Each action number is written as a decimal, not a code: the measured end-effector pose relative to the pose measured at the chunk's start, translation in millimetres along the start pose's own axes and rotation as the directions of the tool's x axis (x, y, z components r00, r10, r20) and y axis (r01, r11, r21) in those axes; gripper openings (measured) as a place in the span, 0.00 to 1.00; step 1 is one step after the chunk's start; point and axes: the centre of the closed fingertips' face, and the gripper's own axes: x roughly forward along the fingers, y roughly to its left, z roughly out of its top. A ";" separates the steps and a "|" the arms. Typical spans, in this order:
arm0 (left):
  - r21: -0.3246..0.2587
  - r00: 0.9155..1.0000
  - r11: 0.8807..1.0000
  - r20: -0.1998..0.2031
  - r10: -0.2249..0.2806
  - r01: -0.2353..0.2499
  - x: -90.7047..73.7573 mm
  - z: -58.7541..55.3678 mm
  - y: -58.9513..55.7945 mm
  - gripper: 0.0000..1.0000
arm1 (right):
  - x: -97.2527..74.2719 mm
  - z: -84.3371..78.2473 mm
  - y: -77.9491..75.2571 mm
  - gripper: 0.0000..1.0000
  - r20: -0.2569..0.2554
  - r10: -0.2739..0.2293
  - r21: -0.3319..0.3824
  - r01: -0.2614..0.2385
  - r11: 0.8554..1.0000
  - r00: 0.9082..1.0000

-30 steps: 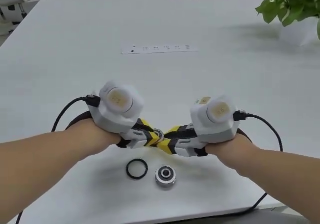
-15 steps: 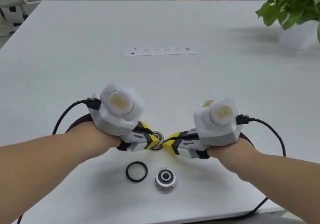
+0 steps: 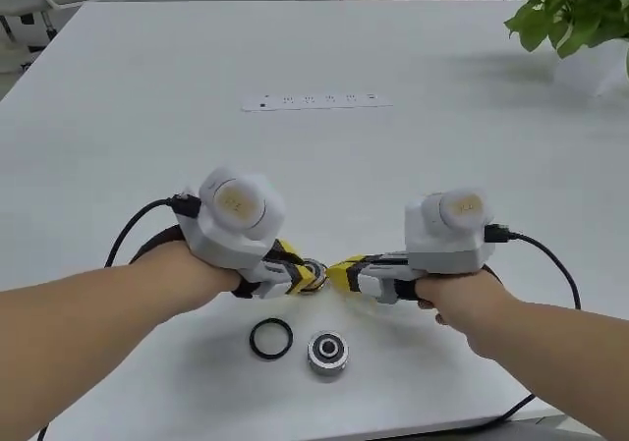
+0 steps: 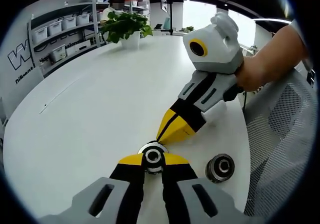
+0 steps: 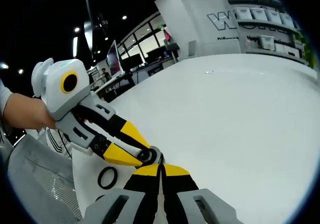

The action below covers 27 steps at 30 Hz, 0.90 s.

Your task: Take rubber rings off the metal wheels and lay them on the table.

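Over the white table [image 3: 413, 58], the left gripper [image 3: 300, 276] clamps a wheel [image 4: 152, 156]. The right gripper [image 5: 161, 176], jaws pressed together, touches its rim. Best, I judge, to hold the wheel rigid, catch the rubber's edge and peel sideways. Below lie a second wheel [image 3: 327, 351] and a loose ring [image 3: 270, 339].

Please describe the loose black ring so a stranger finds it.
On the white table, look between the left gripper and the near edge. The ring is thin, black and hollow; the metal wheel right of it is thick and shiny.
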 end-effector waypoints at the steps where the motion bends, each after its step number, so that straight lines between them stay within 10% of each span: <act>1: 0.000 1.000 1.000 -0.001 0.001 -0.001 0.0 0.0 0.0 0.08 | 0.0 0.5 -0.1 0.00 0.003 -0.002 0.008 0.002 1.000 1.000; 6: 0.001 1.000 1.000 0.001 0.007 -0.007 -0.1 0.3 -0.2 0.08 | -1.3 5.1 5.0 0.00 0.051 0.029 0.120 -0.035 0.992 0.998; 27: 0.005 1.000 1.000 0.000 0.013 -0.013 -0.5 0.6 0.3 0.08 | 1.7 7.5 14.9 0.00 0.047 0.051 0.137 -0.057 0.989 0.998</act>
